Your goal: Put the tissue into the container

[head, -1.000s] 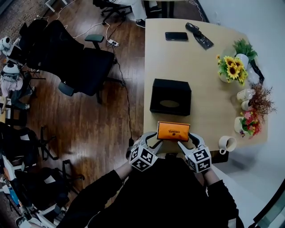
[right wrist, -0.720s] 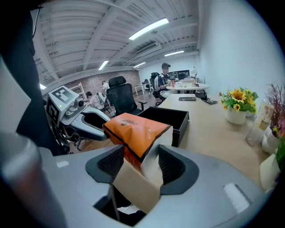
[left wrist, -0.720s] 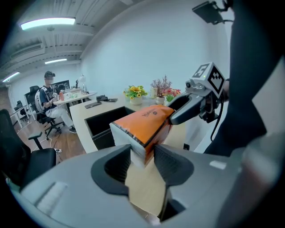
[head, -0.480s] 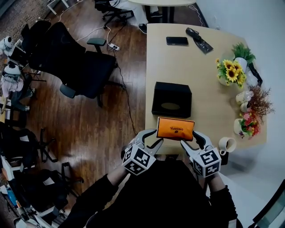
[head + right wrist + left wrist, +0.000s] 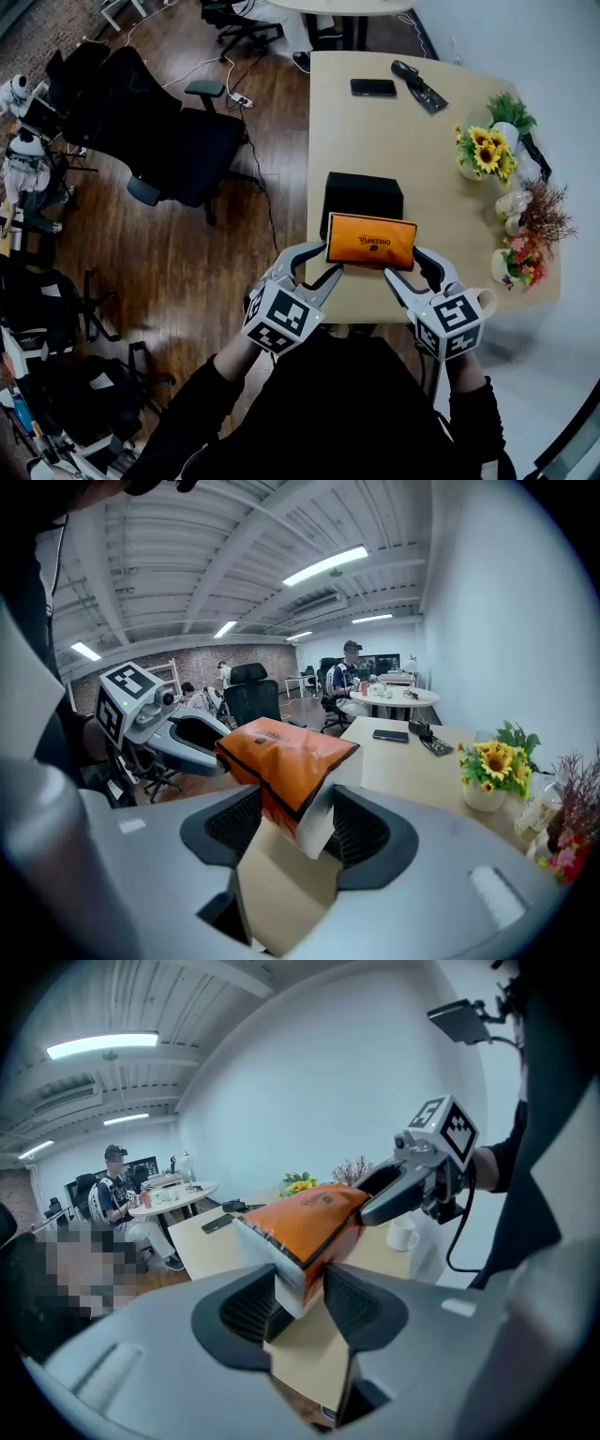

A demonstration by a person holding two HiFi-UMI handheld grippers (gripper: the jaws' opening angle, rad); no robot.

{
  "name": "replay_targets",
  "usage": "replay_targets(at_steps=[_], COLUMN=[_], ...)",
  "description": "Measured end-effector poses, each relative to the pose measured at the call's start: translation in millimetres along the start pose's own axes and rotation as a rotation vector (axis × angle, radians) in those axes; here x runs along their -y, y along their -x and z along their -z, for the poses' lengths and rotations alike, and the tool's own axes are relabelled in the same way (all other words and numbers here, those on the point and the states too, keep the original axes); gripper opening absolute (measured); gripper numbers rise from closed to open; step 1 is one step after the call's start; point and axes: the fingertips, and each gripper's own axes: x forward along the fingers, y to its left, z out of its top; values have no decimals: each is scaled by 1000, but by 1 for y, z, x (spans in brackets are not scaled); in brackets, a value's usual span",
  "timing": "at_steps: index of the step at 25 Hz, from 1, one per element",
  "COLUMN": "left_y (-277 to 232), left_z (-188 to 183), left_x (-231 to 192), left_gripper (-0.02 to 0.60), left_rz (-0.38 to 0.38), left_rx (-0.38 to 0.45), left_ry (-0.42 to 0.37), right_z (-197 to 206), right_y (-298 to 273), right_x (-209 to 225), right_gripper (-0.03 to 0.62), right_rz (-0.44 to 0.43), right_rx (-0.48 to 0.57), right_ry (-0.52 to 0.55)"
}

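An orange tissue pack (image 5: 371, 241) hangs in the air above the near part of the table (image 5: 412, 141), held by its two ends. My left gripper (image 5: 317, 258) is shut on its left end, my right gripper (image 5: 408, 263) on its right end. In the left gripper view the pack (image 5: 309, 1218) sits pinched between the jaws of the left gripper (image 5: 302, 1297), with the right gripper (image 5: 403, 1190) at its far end. The right gripper view shows the pack (image 5: 281, 757) in the right gripper (image 5: 298, 822). The black container (image 5: 361, 192), a box, stands just beyond the pack, its near edge hidden by it.
A phone (image 5: 372, 87) and a black flat item (image 5: 419, 80) lie at the table's far end. Sunflowers (image 5: 486, 150), other flower pots and a white mug (image 5: 483, 302) line the right edge. A black office chair (image 5: 169, 131) stands on the wooden floor to the left.
Both grippers have risen with the orange pack and carried it away from the table's near edge towards the black box, whose near edge it now covers.
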Motion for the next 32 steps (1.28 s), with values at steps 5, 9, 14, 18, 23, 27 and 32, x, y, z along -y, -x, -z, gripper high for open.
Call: replay_targets(at_steps=[5,9,14,18,23,27,32], left_y=[0,-7,-16,-29,-51,-66,-76], left_z=[-19,-26,-28,-24,-9,6,23], left_x=[-17,-26,-36,-45,-52,-58,-60], left_gripper=[144,144,144,144,144,144,144], left_rz=[-28,-40,-50,-54,-39,-39,-21], left_rx=[12,17,16,-4,-31,-56,-86], left_ry=[-31,-37,-35,-46,-47,-35,-10], right_z=[-22,-30,-33,-30,-16,-6,6], right_y=[-4,-9,-19,-30,-51,-66,-79], right_x=[9,18,28,37,49,55,57], right_gripper=[242,242,242,241,241,241,241], right_rz=[10,15,11,23,26,31,25], right_rx=[34,45,46,35,14,0,-26], right_ry=[12,18,21,16,12,34,33])
